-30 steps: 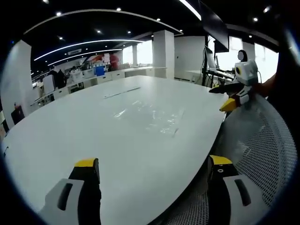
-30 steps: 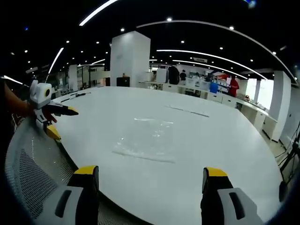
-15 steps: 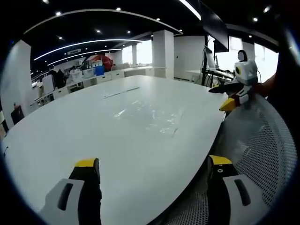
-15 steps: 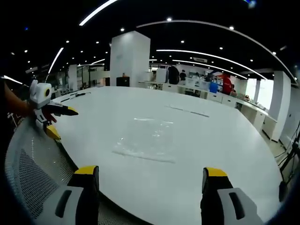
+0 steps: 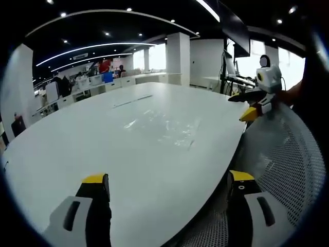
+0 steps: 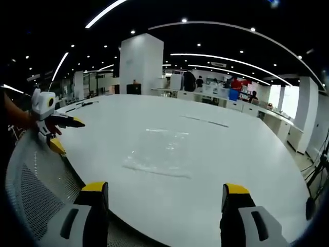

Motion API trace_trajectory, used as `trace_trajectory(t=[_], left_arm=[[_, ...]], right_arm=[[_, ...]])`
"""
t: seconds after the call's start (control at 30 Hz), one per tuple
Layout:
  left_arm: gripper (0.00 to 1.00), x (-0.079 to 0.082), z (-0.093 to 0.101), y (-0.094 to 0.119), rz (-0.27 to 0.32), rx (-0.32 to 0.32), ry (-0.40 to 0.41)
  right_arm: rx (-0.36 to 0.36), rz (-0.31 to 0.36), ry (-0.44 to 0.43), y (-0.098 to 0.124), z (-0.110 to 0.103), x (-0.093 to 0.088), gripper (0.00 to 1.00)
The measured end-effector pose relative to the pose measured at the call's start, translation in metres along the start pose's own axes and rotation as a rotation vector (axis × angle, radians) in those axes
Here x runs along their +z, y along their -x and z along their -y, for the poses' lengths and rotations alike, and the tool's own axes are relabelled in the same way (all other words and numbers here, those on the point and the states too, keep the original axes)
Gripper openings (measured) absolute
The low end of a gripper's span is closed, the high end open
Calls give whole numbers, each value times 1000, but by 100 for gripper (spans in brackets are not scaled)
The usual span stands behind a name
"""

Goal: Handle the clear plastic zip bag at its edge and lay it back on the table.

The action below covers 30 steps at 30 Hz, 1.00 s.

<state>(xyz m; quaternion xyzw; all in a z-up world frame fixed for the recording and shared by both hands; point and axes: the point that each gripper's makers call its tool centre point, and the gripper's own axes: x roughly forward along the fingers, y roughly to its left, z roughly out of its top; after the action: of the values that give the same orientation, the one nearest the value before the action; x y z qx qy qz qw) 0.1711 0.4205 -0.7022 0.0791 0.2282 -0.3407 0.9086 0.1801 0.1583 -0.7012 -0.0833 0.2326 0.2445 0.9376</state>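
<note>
In the left gripper view, the left gripper (image 5: 164, 186) is seen with its two yellow-tipped fingers (image 5: 96, 180) spread wide apart and nothing held between them, raised above the near edge of the large white counter (image 5: 77, 139). The clear plastic zip bag (image 5: 164, 126) is laid flat on the counter, well ahead of the fingers and a little right of the middle, close to the curved edge. A thin pale strip (image 5: 132, 101) is seen lying farther back on the surface. To the right, the mesh back of a chair (image 5: 280, 159) is seen just beside the counter's edge, and above it the right gripper (image 5: 248, 105) is held in a hand, its fingers parted and empty, apart from the bag. In the right gripper view, the left gripper (image 6: 62, 135) is seen at the far left, held over the chair's mesh (image 6: 36, 175) beside the counter's rim, its fingers spread with nothing in them. Toward the middle, the bag (image 6: 158, 154) is seen lying flat on the counter (image 6: 247, 159), untouched by either gripper, with the strip (image 6: 205, 121) beyond it. At the bottom, the right gripper (image 6: 164, 195) is shown with its fingers (image 6: 234, 193) wide apart and empty, near the counter's edge. A white pillar (image 6: 141, 64) and distant desks are seen behind.
</note>
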Motion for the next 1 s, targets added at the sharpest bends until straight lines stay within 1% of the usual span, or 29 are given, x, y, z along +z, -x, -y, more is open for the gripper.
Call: trace_trajectory(t=[0.13, 0.3, 0.5, 1.0], left_arm=[[95, 0, -1, 0, 3, 2, 0], [95, 1, -1, 1, 5, 1, -2], [95, 1, 0, 1, 5, 0, -3], [94, 1, 0, 0, 6, -2, -6]], right_arm=[[-13, 8, -10, 1, 2, 2, 92], [-21, 5, 2, 3, 3, 4, 92], [-20, 5, 24, 2, 8, 15, 92], [4, -18, 137, -5, 19, 25, 90]])
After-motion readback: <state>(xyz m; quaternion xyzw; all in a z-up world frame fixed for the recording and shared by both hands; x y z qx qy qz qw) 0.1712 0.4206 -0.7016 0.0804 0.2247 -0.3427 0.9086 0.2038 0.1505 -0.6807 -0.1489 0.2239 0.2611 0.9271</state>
